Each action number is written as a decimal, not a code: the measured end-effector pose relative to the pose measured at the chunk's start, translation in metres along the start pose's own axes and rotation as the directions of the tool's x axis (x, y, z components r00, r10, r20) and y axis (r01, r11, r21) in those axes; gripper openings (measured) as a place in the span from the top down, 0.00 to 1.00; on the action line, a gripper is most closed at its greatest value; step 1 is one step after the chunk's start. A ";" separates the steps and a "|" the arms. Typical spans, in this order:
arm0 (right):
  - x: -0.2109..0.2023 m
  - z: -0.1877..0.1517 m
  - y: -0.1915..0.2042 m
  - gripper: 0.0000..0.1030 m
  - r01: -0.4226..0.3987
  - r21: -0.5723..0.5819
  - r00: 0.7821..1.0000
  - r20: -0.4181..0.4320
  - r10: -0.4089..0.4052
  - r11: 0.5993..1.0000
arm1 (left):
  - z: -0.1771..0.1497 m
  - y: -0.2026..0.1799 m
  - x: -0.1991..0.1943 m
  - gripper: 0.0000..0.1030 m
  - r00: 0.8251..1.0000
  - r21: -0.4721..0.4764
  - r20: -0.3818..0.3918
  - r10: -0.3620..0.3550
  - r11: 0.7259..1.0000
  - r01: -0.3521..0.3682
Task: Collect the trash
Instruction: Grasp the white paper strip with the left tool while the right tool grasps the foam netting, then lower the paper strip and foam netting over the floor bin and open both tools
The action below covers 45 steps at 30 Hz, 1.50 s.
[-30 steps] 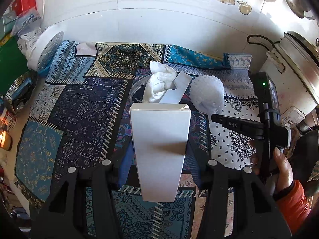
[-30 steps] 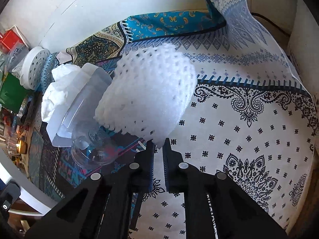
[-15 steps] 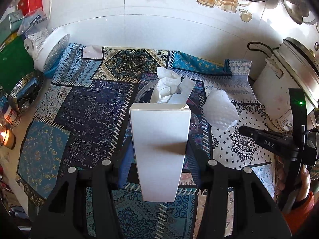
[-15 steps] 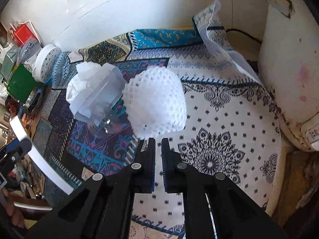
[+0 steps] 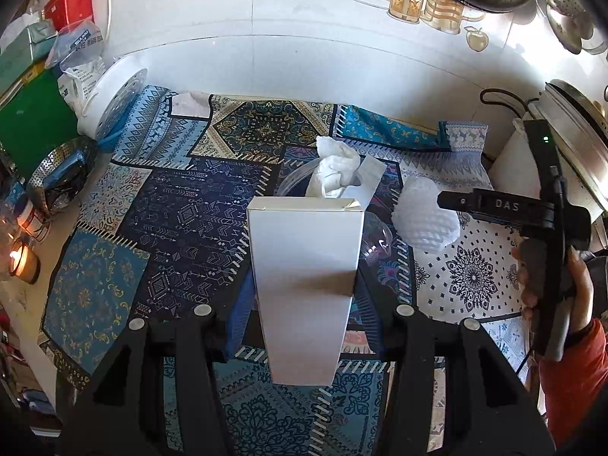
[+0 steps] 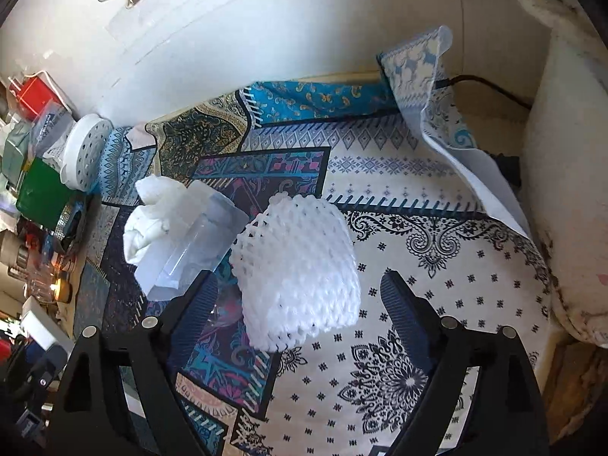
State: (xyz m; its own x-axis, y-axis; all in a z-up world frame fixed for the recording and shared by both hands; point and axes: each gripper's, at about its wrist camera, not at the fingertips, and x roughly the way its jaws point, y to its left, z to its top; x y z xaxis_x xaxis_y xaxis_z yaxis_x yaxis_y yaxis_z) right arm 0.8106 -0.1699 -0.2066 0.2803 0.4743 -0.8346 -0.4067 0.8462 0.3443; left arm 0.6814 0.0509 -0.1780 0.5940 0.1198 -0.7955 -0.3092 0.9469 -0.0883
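White box (image 5: 304, 288) is blocking most of the clear cup (image 5: 374, 245) and the lower part of the crumpled tissue (image 5: 334, 169) behind it. Print on the plastic bag (image 5: 78, 51) is reading too small. Right hand (image 5: 551, 285) is getting cut off by the frame edge.

A patterned cloth (image 5: 159, 205) covers the counter. On it a clear cup (image 6: 197, 243) lies with crumpled tissue (image 6: 152, 216) in it; a foam net (image 6: 296, 266) lies just right of the cup. A perforated lid (image 5: 114, 102) stands at the far left.
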 end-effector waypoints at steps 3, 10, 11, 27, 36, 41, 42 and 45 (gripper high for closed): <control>0.025 0.003 -0.004 0.17 0.007 0.021 0.998 -0.066 -0.005 1.000 | 0.000 0.007 0.001 0.51 1.000 -0.025 -0.006 0.012 1.000 -0.012; 0.031 -0.018 -0.001 0.34 -0.023 0.008 0.995 -0.092 0.023 1.000 | 0.001 0.013 0.000 0.51 0.999 -0.034 -0.013 0.032 0.999 -0.032; 0.032 -0.020 0.001 0.39 -0.017 -0.011 0.995 -0.095 0.016 1.000 | 0.000 0.013 -0.001 0.51 0.999 -0.034 -0.013 0.032 0.999 -0.032; -0.056 -0.076 0.052 0.59 0.047 -0.033 0.996 0.072 -0.045 0.998 | -0.024 0.020 -0.062 0.51 0.996 0.041 0.064 -0.057 0.998 0.055; -0.100 -0.158 0.144 0.59 0.096 -0.039 0.981 0.174 -0.087 0.995 | -0.071 0.076 -0.131 0.51 0.983 0.105 0.122 -0.134 0.987 0.122; -0.110 -0.216 0.194 0.59 0.094 0.006 0.973 0.211 -0.093 0.996 | -0.108 0.113 -0.163 0.51 0.979 0.152 0.125 -0.164 0.978 0.145; -0.110 -0.227 0.203 0.59 0.089 0.015 0.972 0.216 -0.090 0.996 | -0.116 0.121 -0.168 0.51 0.978 0.159 0.122 -0.171 0.976 0.151; -0.114 -0.259 0.225 0.59 0.080 0.038 0.970 0.226 -0.087 0.996 | -0.139 0.139 -0.181 0.51 0.976 0.177 0.110 -0.189 0.970 0.167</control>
State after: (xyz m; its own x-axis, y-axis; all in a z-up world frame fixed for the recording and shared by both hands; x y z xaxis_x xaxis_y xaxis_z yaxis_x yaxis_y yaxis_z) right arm 0.4621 -0.0964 -0.1454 0.5037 0.4415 -0.7425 -0.3497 0.8902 0.2921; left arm 0.4276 0.1196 -0.1302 0.7196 -0.0288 -0.6938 -0.0688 0.9913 -0.1125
